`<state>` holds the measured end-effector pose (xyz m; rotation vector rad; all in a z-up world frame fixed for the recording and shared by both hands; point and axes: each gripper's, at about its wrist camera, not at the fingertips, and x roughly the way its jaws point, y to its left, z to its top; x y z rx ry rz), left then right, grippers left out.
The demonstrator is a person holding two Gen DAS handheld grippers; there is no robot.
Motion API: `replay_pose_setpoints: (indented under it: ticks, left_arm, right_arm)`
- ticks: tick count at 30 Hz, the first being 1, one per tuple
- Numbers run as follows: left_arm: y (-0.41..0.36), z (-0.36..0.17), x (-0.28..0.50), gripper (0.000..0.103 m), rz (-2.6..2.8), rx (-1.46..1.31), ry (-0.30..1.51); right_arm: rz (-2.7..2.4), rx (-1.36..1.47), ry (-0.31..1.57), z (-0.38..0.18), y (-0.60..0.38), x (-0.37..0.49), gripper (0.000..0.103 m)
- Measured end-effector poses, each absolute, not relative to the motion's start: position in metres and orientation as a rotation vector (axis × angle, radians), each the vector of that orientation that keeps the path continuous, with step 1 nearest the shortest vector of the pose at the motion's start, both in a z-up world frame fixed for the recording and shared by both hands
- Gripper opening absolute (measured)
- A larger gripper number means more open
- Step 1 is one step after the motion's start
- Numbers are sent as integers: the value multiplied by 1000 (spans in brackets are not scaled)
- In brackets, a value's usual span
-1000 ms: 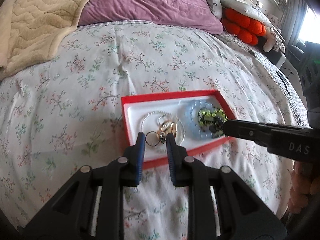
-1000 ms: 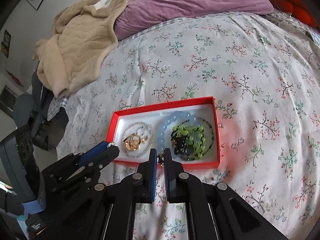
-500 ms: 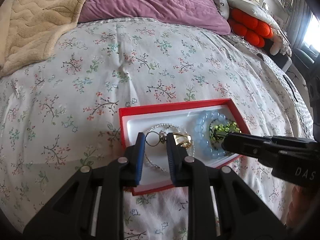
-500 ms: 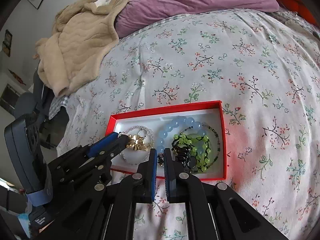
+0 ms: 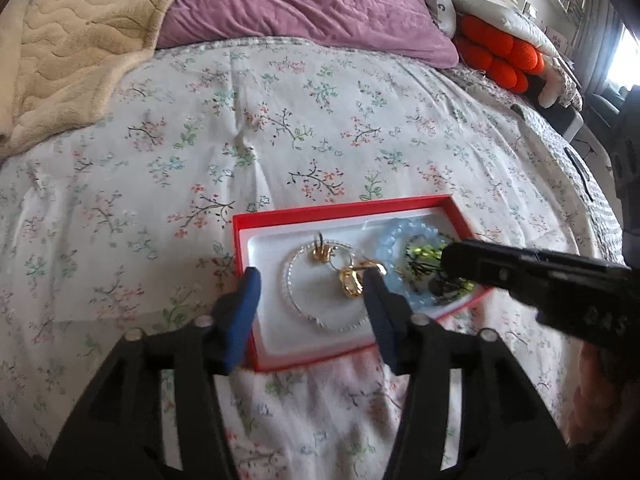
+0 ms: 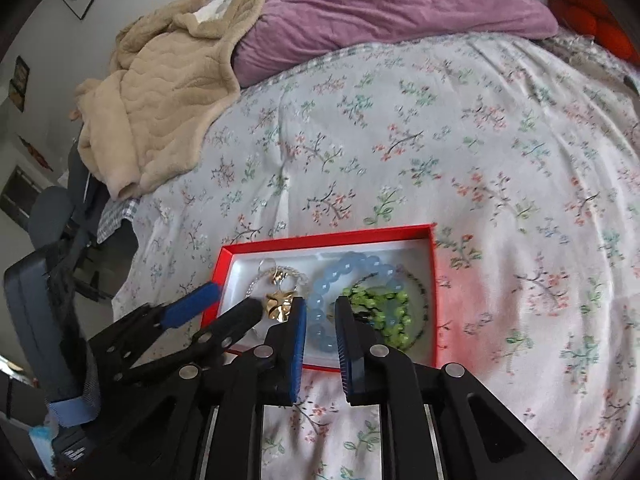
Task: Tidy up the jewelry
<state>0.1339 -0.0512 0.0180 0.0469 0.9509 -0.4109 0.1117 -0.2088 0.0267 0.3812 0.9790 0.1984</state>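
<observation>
Both grippers are seen parted and empty over the red box on the bedspread. Left gripper straddles the clear bracelet; gold earrings lie just beside its right finger, seemingly touching. Right gripper hovers over the blue bracelet.

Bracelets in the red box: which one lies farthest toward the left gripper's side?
The thin clear-beaded bracelet, ringing the gold earrings in the box's left half. The chunky blue bracelet and green bead bracelet lie to its right.
</observation>
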Motion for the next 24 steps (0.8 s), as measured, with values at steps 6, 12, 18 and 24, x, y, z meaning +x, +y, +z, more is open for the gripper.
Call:
replay_pose_setpoints:
  ticks: [6, 12, 18, 24]
  left_arm:
    - [-41, 28, 102, 84, -328, 54, 941]
    - [-30, 25, 68, 94, -233, 47, 996]
    - [-20, 26, 40, 101, -167, 42, 1008]
    - [-10, 27, 28, 101, -131, 49, 1009]
  right_arm:
    - [169, 338, 969, 40, -217, 90, 18]
    - [115, 261, 964, 47, -214, 56, 76]
    - [25, 208, 1000, 45, -207, 23, 95]
    - [-14, 135, 995, 42, -196, 4, 103]
